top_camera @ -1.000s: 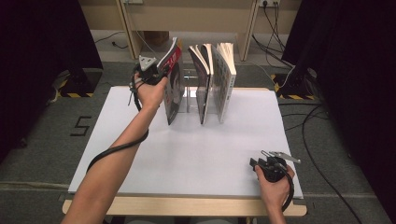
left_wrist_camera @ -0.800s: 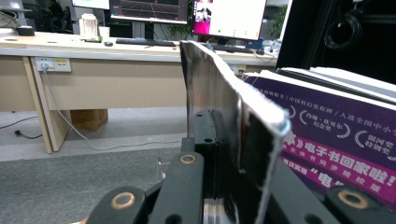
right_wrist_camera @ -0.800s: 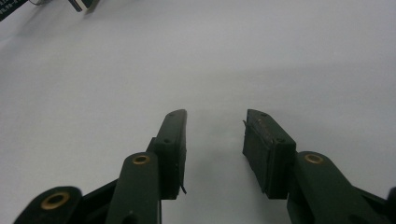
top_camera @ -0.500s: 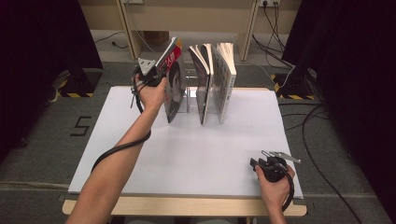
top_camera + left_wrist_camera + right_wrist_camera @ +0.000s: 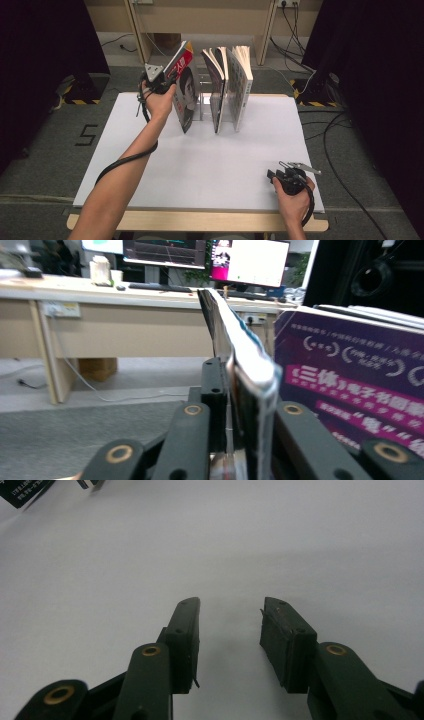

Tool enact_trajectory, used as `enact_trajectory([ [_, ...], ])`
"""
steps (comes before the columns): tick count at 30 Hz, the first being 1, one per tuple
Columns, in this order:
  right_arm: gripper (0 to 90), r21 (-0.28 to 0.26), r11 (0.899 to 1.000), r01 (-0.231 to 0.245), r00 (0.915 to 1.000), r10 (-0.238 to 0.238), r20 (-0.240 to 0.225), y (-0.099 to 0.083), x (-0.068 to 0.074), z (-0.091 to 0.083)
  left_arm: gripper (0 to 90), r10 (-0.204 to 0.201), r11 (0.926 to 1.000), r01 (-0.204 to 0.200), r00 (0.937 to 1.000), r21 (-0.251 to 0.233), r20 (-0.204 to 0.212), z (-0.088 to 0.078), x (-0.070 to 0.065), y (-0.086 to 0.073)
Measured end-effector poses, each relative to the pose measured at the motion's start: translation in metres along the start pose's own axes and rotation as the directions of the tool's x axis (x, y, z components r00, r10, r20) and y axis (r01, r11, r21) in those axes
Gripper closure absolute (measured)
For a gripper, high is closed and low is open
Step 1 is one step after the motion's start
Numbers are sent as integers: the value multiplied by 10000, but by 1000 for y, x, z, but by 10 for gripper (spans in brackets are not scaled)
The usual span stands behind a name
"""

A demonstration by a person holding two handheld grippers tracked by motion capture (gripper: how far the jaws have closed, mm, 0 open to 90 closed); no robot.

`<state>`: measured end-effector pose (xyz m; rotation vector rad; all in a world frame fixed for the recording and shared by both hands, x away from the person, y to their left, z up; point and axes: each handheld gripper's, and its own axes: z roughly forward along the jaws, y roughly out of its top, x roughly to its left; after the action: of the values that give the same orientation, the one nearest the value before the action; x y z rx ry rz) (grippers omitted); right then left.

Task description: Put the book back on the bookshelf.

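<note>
Red-topped paperback book [image 5: 184, 90] with a face on its cover stands tilted at the far left part of the white table [image 5: 200, 165], its top leaning toward the left. It is the leftmost of three books. Just to its right a thin dark book [image 5: 216, 87] stands upright, and next to that a thicker book with pale pages [image 5: 241, 85], whose purple cover with white letters shows in the left gripper view [image 5: 350, 385].

The left gripper [image 5: 159, 80] is at the top left edge of the tilted book, with the person's left hand [image 5: 159, 102] under it. In the left gripper view the book's edge [image 5: 245, 375] stands between the two black fingers [image 5: 187, 435]. The fingers have just been opening a little; they are narrow and very close to the book, but I cannot tell if they press on it now.

The right gripper [image 5: 276, 175] rests low at the near right corner of the table, well apart from the books, in the right hand [image 5: 295, 197]. Its fingers [image 5: 182, 635] are moderately wide, with only bare table surface between them.
</note>
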<state>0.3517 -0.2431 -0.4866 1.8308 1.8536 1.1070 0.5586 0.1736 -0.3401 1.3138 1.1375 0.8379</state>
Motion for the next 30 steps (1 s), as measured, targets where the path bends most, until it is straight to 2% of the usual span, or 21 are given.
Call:
enact_trajectory([
  [6, 593, -11, 9999, 127, 9999, -127, 42, 0, -2, 0, 715, -994, 9936, 975, 9945, 571, 316, 4, -2, 5],
  [9, 592, 63, 10000, -73, 10000, 73, -6, 0, -1, 0, 688, -1153, 9899, 1124, 9929, 864, 298, 7, -2, 5],
  [13, 591, 44, 10000, 39, 10000, -39, -22, 0, -2, 1, 664, -1336, 9843, 1293, 9906, 1206, 287, 10, 0, 2],
  [17, 591, 38, 10000, 34, 10000, -34, -18, 0, -2, 1, 717, -1613, 9754, 1543, 9863, 1573, 329, 12, 4, -1],
  [21, 590, 39, 10000, 40, 10000, -40, -20, 0, -1, 1, 841, -1395, 9747, 1281, 9889, 1831, 506, 12, 4, -1],
  [24, 589, 44, 10000, 37, 10000, -37, -10, 0, -1, 2, 856, -1243, 9762, 1135, 9911, 1846, 475, 12, 2, 0],
  [26, 588, 42, 10000, 27, 10000, -27, -23, 0, -1, 1, 859, -1077, 9811, 997, 9934, 1655, 398, 12, 0, 0],
  [29, 588, 31, 10000, 24, 10000, -24, -61, 0, -2, 2, 861, -622, 9905, 586, 9978, 1242, 246, 9, -4, -1],
  [30, 589, 52, 10000, -68, 10000, 68, -54, 0, -1, 1, 862, -599, 9925, 575, 9980, 1079, 197, 9, -3, -2],
])
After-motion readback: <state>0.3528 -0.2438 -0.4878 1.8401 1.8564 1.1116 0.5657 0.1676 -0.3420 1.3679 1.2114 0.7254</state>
